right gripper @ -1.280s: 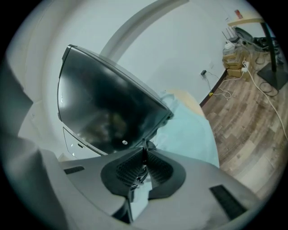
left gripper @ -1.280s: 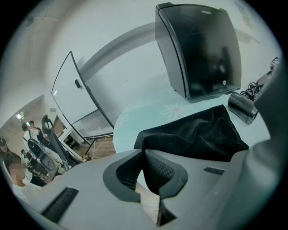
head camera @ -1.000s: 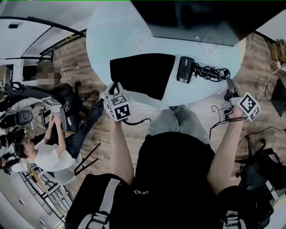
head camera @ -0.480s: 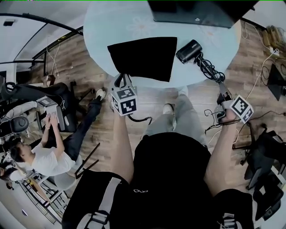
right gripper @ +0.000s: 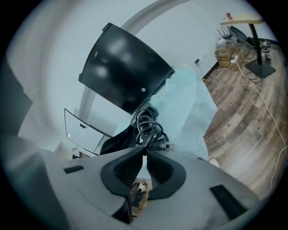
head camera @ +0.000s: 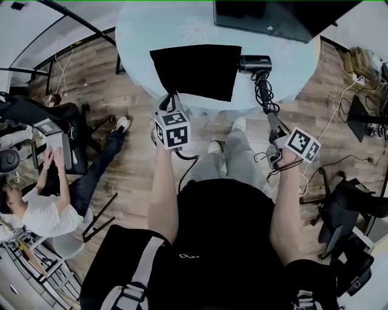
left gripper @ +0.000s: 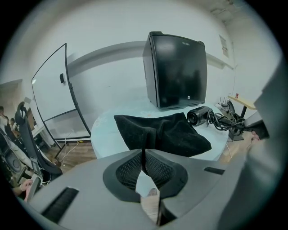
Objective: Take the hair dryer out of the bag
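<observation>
The black hair dryer (head camera: 254,63) lies on the round pale table (head camera: 139,36), just right of the flat black bag (head camera: 194,69) and outside it. Its coiled cord (head camera: 264,91) runs off the table's near edge to my right gripper (head camera: 272,118), which is shut on the cord. In the right gripper view the cord's loops (right gripper: 150,130) and plug (right gripper: 170,146) sit right at the right gripper's (right gripper: 145,155) tips. My left gripper (head camera: 168,100) hovers at the table's near edge by the bag (left gripper: 162,132), shut with nothing in it. The dryer (left gripper: 198,115) shows at the right there.
A big black box (head camera: 267,18) stands at the table's back. A seated person (head camera: 36,200) with a laptop and dark chairs are at the left. Cables (head camera: 345,103) and a stand lie on the wooden floor at the right. The holder's feet (head camera: 218,145) are under the table's edge.
My right gripper has swung left along the table's edge with the cord, and the dryer has turned so its cord points toward me. The left gripper has shifted slightly toward the bag.
</observation>
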Available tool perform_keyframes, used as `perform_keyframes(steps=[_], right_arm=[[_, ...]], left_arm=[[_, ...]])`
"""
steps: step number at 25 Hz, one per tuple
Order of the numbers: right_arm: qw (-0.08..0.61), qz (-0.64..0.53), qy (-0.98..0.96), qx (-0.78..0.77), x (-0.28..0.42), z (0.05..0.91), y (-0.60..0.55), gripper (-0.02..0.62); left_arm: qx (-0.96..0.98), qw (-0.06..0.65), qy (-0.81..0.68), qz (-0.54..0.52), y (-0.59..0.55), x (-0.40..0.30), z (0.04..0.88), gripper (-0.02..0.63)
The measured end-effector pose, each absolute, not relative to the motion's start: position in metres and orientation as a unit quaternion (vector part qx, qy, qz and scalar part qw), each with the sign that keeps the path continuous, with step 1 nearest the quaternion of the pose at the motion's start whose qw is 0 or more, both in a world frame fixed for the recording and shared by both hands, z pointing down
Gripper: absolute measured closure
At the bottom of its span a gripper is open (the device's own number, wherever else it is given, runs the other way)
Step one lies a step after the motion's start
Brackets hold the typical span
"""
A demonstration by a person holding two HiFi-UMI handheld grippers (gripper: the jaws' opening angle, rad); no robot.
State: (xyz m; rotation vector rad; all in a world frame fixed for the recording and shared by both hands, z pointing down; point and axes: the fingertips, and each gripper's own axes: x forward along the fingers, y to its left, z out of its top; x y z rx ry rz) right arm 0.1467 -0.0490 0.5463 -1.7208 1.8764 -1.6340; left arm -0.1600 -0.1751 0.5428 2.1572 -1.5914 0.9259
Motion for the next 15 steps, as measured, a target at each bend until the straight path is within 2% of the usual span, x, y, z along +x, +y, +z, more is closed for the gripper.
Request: perform_keyframes(steps=[10,15], right_arm=[[-0.028,-0.537,0.653,-0.533,0.089,0.554,-0.063,0.563],[-0.165,-0.500,0.646,-0.552,0.084,0.579,-0.055,0.541]], left_arm=[[0.752,0.207,-0.557,0.286,-0.148,-0.160,0.539,0.569],[0.766,0.208,-0.551,0.259,-0.143,-0.144,0.527,0.571]])
